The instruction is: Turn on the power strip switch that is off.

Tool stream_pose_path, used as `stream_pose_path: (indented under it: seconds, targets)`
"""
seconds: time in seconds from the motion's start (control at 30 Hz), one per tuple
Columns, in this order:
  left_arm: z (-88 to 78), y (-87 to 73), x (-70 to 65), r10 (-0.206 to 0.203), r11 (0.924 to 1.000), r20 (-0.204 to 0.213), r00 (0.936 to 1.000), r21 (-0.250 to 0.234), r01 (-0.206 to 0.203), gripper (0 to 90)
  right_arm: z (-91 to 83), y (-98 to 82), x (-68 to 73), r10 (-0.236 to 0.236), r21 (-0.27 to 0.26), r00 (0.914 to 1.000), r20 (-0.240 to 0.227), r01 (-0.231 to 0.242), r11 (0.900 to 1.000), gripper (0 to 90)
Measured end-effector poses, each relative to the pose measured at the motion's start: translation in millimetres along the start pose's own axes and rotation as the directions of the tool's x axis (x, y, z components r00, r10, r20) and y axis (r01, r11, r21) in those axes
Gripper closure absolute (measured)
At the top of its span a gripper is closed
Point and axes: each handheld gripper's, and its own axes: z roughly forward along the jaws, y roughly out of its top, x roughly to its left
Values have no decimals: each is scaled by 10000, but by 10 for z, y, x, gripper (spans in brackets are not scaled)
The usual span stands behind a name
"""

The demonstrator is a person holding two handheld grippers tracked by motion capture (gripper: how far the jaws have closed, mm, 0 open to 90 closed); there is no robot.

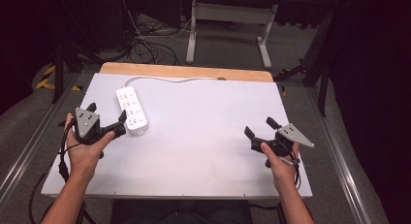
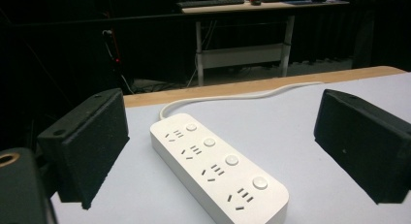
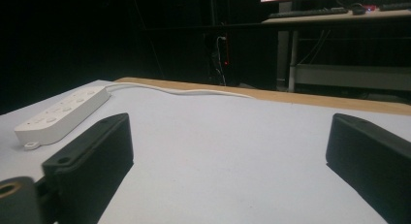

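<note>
The white power strip point(image 1: 131, 111) lies flat on the table point(image 1: 208, 151), its cord point(image 1: 169, 79) running off toward the table's far edge. The left tool point(image 1: 107, 113) sits just beside the strip's near end, jaws wide apart with nothing between them. The right tool point(image 1: 257, 127), well apart from the strip, is also spread and empty. To grip well, I'd centre the left tool's 2 jaws over the strip's narrow width before closing.

The power strip point(image 2: 218, 168) is smooth, glossy white plastic. The worktop point(image 1: 203, 136) has a matt pale sheet, with bare wood along its far edge. The left hand-held gripper point(image 1: 107, 115) carries rough, matt black pads.
</note>
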Motion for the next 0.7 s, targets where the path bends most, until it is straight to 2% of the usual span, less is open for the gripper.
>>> stream_pose_path:
  seconds: [0.13,0.3,0.7]
  targets:
    - [-50,-35,-3,84,10000,-104,9999,11,-83,51,-5,-3,-5,-314,-117,9995,-54,313,9994,17]
    - [-73,-36,63,-129,9998,-286,9995,-157,125,51,4,-8,-1,-556,-109,9983,-181,554,9984,17]
    - [-60,-51,121,-194,9997,-357,9992,-127,190,46,9,-5,-3,-536,-176,9985,-107,534,9984,15]
